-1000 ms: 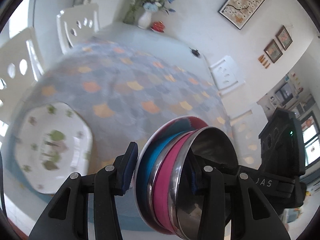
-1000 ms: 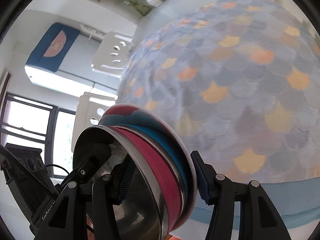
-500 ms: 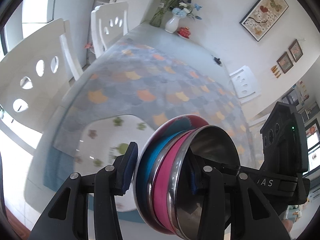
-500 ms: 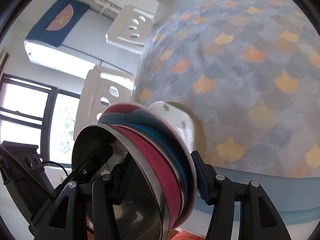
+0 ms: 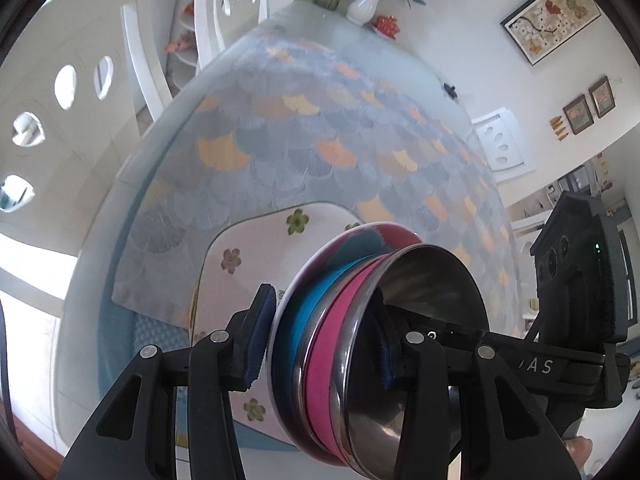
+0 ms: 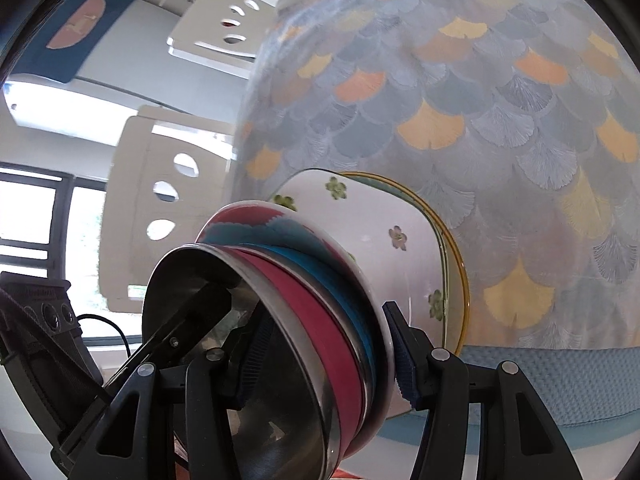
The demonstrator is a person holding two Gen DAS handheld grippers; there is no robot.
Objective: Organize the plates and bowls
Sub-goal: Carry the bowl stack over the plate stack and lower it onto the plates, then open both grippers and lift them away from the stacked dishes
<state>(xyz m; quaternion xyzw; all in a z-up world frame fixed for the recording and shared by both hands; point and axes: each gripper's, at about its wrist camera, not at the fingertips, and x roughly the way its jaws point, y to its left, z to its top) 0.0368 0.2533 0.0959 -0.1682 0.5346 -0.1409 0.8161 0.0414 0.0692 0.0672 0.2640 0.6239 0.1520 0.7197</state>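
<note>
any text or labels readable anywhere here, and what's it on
"JAS", white letters with the start hidden: on the black body of the right gripper, seen from the left wrist.
Faint embossed lettering on the left gripper's camera housing, seen from the right wrist: too blurred to read.
A white mark by that gripper's screw: unreadable.

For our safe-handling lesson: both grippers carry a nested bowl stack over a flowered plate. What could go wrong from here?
1. The bowl stack is clamped only at its rims by the left gripper and right gripper; uneven lowering might slip a bowl free.
2. Set down hard, it could chip the flowered plate.
</note>
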